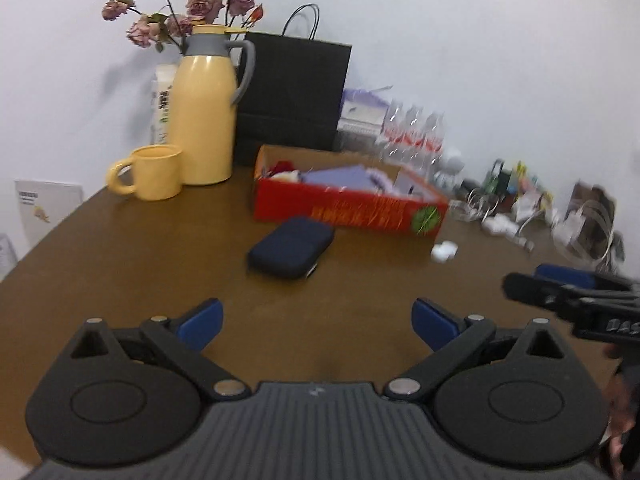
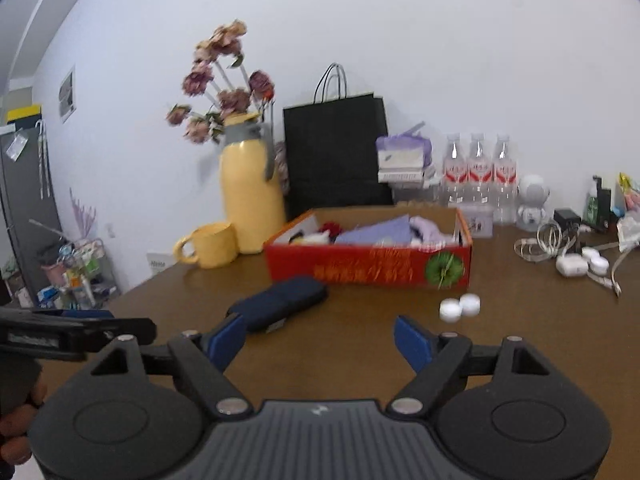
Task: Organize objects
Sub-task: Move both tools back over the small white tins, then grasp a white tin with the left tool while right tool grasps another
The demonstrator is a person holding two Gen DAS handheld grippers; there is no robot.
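Both tongs hover over the brown table (image 1: 120, 248), spread wide and holding nothing: left tongs (image 1: 318, 322), right tongs (image 2: 320, 340). Ahead of them lies the dark blue pouch (image 2: 280, 300), just before the red box (image 2: 372, 264); 2 white caps (image 2: 460, 306) sit ahead-right. Best, I judge, to straddle the pouch across its narrow width, then lift it into the box.

We find a pouch (image 1: 291, 247) lying on the table (image 1: 140, 248) before the box (image 1: 348, 210); jug (image 1: 204, 116) and mug (image 1: 150, 172) stand left of the box.
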